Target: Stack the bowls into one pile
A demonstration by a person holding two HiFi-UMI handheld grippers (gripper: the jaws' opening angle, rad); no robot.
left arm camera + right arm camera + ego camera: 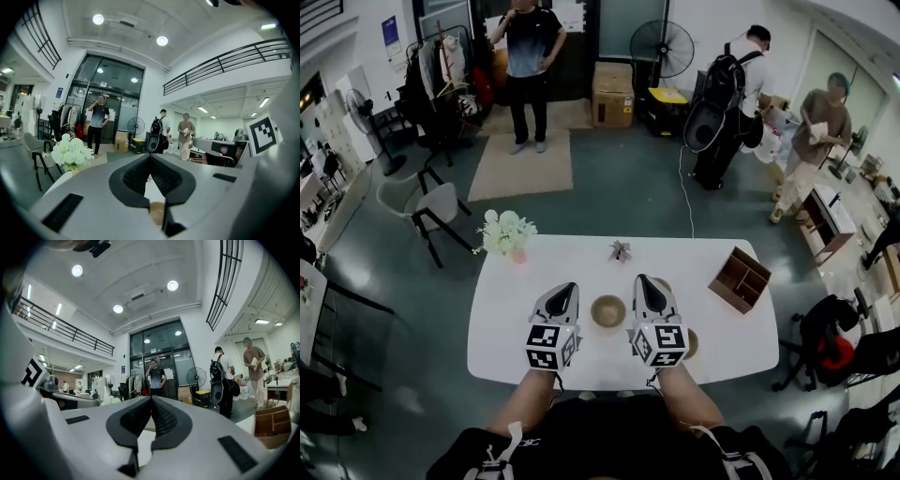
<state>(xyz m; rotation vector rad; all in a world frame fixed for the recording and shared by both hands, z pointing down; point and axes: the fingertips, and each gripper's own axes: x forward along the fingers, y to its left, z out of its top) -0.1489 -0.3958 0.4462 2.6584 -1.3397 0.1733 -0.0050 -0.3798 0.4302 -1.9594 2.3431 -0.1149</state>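
A tan bowl sits on the white table, between my two grippers. A second bowl peeks out behind the right gripper's tip. A third bowl shows at the right of that gripper's marker cube. My left gripper hovers over the table left of the middle bowl, jaws shut and empty. My right gripper is beside it on the right, also shut and empty. In the left gripper view the pads meet at the tip of the left gripper, and a tan bowl shows low through the gap. In the right gripper view the right gripper has its pads together.
A pot of white flowers stands at the table's far left corner. A small dried sprig lies at the far edge. A wooden organiser box is at the right end. Beyond the table are a chair and several standing people.
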